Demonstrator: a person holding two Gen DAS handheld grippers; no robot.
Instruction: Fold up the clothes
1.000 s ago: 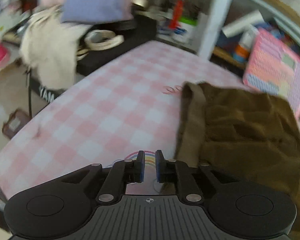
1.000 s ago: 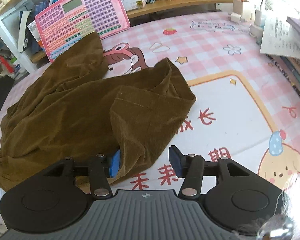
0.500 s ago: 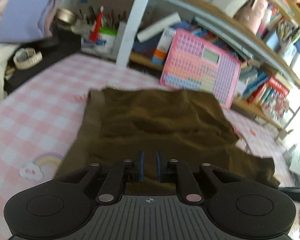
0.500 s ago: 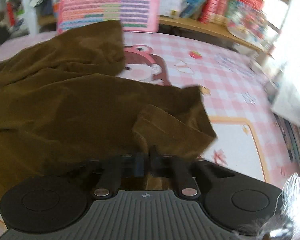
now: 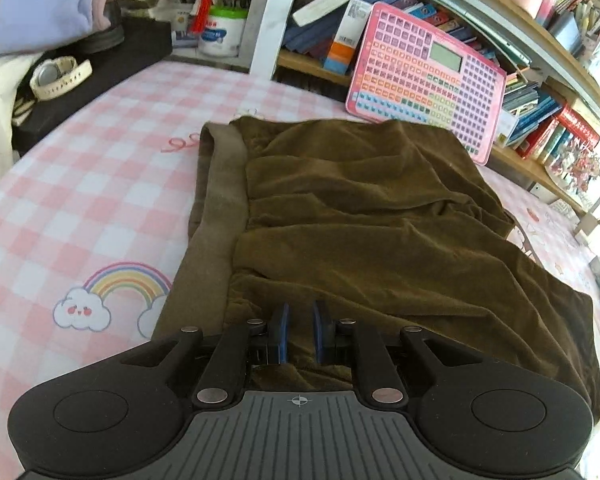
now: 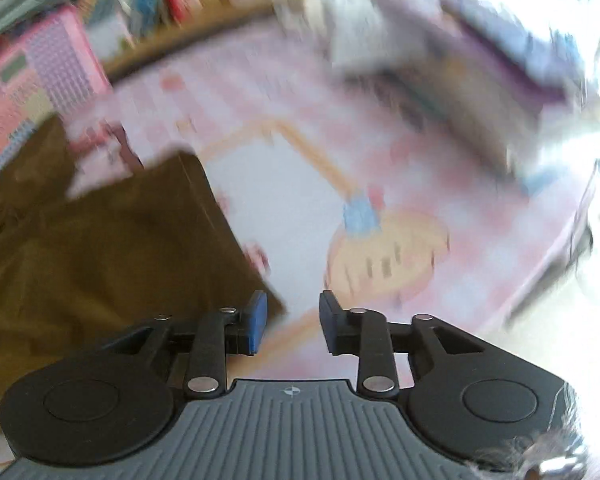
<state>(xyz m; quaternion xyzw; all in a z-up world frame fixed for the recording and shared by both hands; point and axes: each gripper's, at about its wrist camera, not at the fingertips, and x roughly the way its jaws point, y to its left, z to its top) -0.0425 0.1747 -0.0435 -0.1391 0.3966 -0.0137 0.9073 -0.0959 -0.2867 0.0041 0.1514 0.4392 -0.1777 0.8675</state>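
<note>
A pink-and-white checked cartoon-print table mat (image 5: 100, 184) covers the whole work surface, giving a flat bed for folding. On it lies the brown corduroy garment (image 5: 372, 216), spread wide from its paler waistband (image 5: 220, 196) at the mat's left part toward the right, with soft ridges across the middle; it looks laid out rather than finished, so I judge the fold to be at an early stage. Behind it a pink plastic toy keyboard tablet (image 5: 424, 80) leans on the bookshelf, touching or nearly touching the cloth's far edge.

The left gripper (image 5: 299, 330) sits low over the near hem, beside the waistband, its blue pads drawn close with only a slim gap; cloth lies right under them, but whether any is pinched I cannot tell. That spot suits holding one corner.

The right gripper (image 6: 289, 320) is released, jaws spread wide, nothing between them. In its heavily blurred view the left pad overlaps the garment's corner (image 6: 260, 296), while the right one is over bare mat.
</note>
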